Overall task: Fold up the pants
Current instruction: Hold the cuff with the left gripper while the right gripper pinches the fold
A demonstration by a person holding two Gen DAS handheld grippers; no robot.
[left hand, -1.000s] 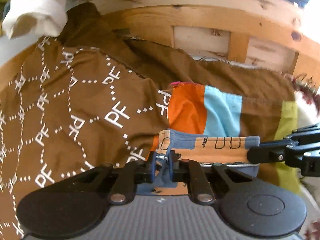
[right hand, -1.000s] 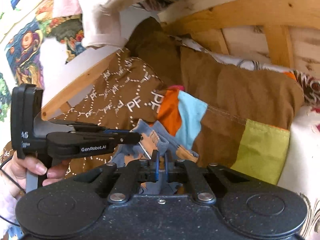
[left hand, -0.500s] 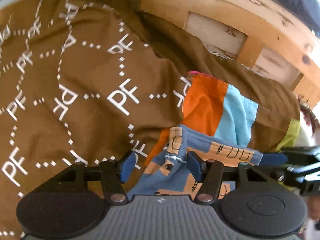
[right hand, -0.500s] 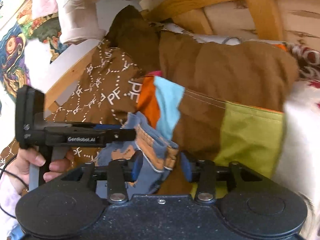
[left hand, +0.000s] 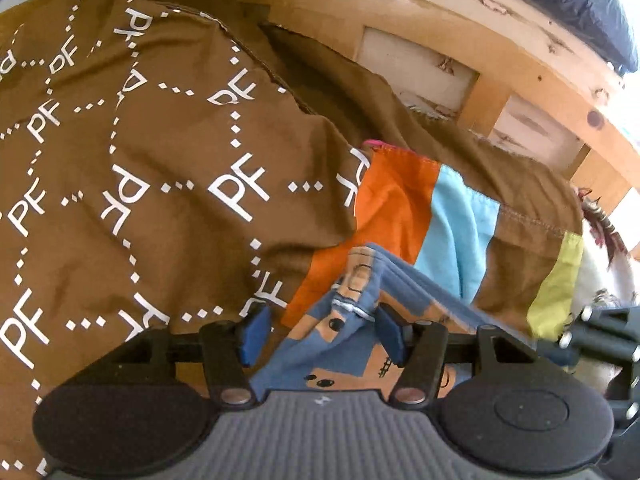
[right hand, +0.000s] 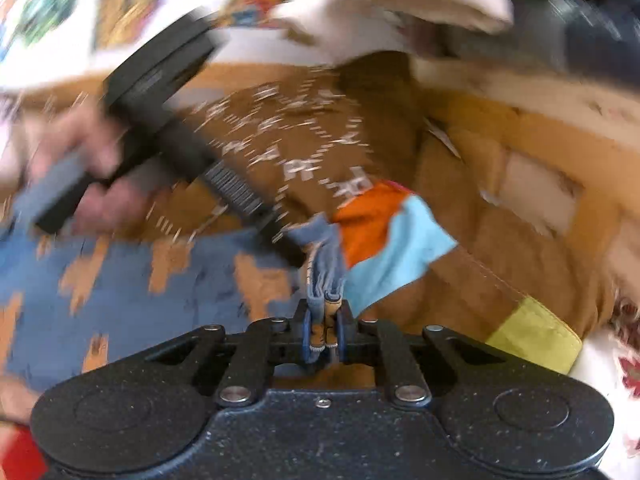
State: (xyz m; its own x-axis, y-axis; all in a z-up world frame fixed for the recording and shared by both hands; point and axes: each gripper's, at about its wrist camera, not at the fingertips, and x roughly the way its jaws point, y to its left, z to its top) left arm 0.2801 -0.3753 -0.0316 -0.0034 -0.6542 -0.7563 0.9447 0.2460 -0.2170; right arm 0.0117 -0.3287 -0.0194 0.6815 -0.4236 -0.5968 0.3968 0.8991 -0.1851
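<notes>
The pants [left hand: 340,356] are small, blue with orange-tan cartoon shapes, and lie on a brown bedcover. In the left wrist view my left gripper [left hand: 322,334] is open, its blue pads either side of a bunched edge of the pants. In the blurred right wrist view my right gripper [right hand: 323,334] is shut on a folded edge of the pants [right hand: 120,292], which spread out to the left. The left gripper [right hand: 200,160] shows there too, held in a hand, its tip at the pants' far edge.
The brown cover with white "PF" print [left hand: 140,184] has orange [left hand: 392,204], light blue [left hand: 460,224] and yellow-green [left hand: 556,280] patches. A wooden slatted frame [left hand: 440,40] runs behind. Pale cloth [right hand: 400,0] hangs above.
My left gripper opened and let go of the pants' edge. My right gripper opened half a second ago and has shut again on a folded edge, swinging fast; the view is blurred.
</notes>
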